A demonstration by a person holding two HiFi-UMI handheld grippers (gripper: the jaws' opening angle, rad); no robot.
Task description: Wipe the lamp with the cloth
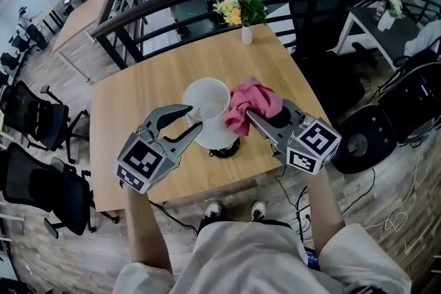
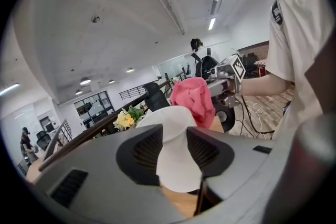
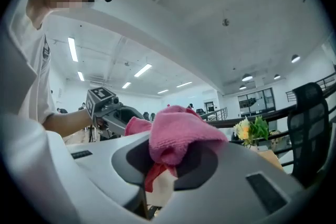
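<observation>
We see the lamp (image 1: pixel 207 107) near the middle of the head view. It stands on the wooden table (image 1: pixel 131 107), closer to the near edge than to the far one. Its dark base shows under the white shade, near that lower edge. Bare wood lies open to the left of the lamp and above it. The only other thing on the top is a vase of flowers (image 1: pixel 242 17) at the far edge, upper centre. Behind the vase curves a black railing (image 1: pixel 138 10), and office chairs (image 1: pixel 31 124) stand off the table's left side.

The left gripper (image 1: pixel 195 118) sits at lower left with its jaws spread and its tips at the shade's left side. Its own view shows the white shade filling the gap between the pads, which the head view does not show. We cannot tell from either view whether the tips touch the shade.

The right gripper (image 1: pixel 256 111) sits at lower right, its jaws pinching the pink cloth (image 1: pixel 253 98). The cloth is bunched against the shade's right side. The right gripper view shows the cloth clamped between the pads and spilling over them. In the head view the cloth covers one jaw.

The shade hides whatever joins it to the base. A black cable (image 1: pixel 279 179) hangs below the near edge beside the right forearm.
</observation>
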